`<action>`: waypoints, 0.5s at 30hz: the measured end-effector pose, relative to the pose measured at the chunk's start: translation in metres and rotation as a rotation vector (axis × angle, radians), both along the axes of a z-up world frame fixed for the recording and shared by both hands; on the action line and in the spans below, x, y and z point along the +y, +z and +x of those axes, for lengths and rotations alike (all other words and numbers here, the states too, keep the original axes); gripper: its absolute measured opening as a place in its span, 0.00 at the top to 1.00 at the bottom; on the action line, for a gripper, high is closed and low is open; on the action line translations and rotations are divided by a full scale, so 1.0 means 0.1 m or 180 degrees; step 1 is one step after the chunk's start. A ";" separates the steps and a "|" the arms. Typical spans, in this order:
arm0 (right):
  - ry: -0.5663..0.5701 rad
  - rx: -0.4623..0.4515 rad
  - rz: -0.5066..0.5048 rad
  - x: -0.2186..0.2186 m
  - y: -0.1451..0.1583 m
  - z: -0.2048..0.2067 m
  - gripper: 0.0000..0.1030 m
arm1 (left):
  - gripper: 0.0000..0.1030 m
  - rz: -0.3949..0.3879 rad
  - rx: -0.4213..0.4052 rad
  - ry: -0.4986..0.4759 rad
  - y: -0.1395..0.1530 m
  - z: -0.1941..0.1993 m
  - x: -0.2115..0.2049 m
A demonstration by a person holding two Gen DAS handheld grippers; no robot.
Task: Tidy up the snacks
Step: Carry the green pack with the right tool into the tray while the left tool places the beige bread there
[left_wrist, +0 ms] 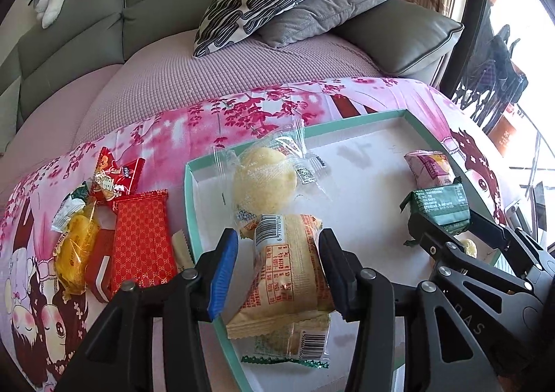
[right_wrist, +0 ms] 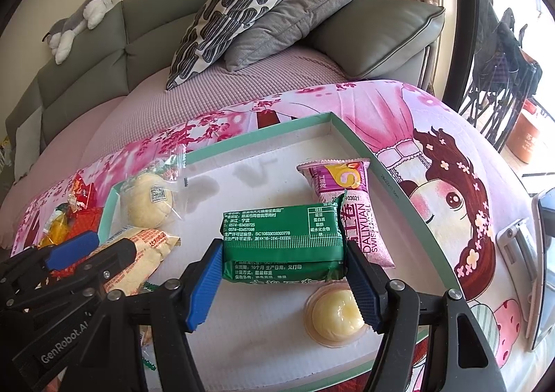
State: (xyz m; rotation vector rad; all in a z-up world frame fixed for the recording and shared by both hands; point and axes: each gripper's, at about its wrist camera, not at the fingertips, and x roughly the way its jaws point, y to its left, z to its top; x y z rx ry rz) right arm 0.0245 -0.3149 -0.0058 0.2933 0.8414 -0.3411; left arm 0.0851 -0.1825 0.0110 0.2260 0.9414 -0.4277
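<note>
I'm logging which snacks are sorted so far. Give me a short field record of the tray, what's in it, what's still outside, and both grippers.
tray: shallow white tray with mint-green rim, on pink floral cloth
inside: round pale bun in clear wrap; beige cake packet; green foil packet; pink Swiss-roll packet; yellow jelly cup
outside: red patterned packet, yellow wrapped sweet
left gripper: open around beige cake packet
right gripper: touching both ends of green foil packet

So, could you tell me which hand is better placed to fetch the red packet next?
Left. The left gripper stands open at the tray's left edge, beside the red packet; the right gripper is across the tray, closed on the green packet.
</note>
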 end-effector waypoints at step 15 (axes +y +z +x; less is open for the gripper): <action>0.0075 0.0136 -0.0221 0.10 -0.01 0.04 0.21 | 0.36 -0.0026 -0.0021 0.0185 0.07 0.01 0.20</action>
